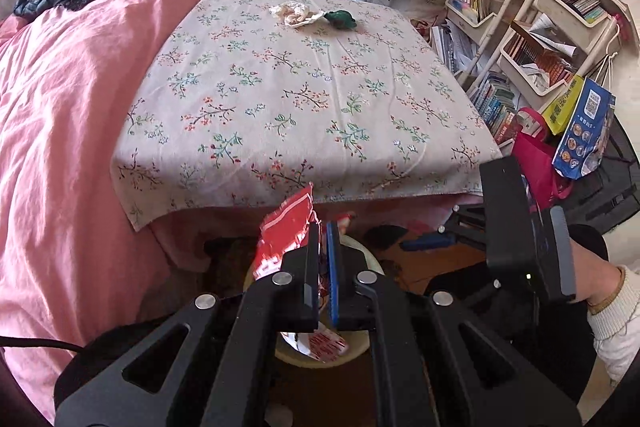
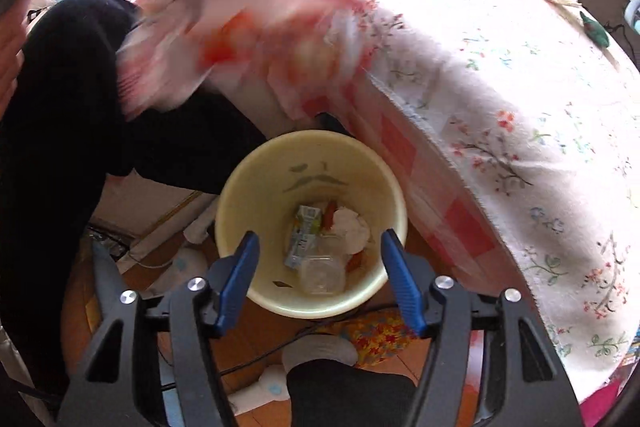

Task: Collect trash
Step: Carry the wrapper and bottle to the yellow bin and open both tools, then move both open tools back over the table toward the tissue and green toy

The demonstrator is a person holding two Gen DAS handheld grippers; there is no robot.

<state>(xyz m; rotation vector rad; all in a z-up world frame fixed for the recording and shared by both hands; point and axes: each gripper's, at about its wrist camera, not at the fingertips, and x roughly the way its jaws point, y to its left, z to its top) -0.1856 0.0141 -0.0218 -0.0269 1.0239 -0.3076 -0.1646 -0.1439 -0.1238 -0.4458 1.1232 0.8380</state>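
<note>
Left claw (image 1: 323, 259) is clenched on a red wrapper (image 1: 286, 239). The wrapper sticks up and to the left out of the squeezed pads, and a bit of it hangs down below them too. Right under this claw sits the pale yellow bin (image 1: 362, 345), down on the floor by the near edge of the bed (image 1: 280, 87). So the wrapper only has to go straight down, and I think letting go here would drop it in.

Right claw (image 2: 319, 279) is released, with its blue pads spread wide and nothing between them. It looks down into the same bin (image 2: 256, 179) from the near side. Inside are a little drink carton (image 2: 305, 231), a white crumpled paper (image 2: 352, 227) and a clear plastic cup (image 2: 322, 273). A blurry red and white thing near the top of this view may be the wrapper, but it is too smeared to be sure.

More trash waits on the flowery bed cover. A crumpled white paper (image 1: 294, 13) and a small green thing (image 1: 340, 19) lie just beside each other at the far end of the bed, well apart from both claws. The empty right claw looks like the one to go for them next. It would have to reach far across the bed, away from the bin.
</note>
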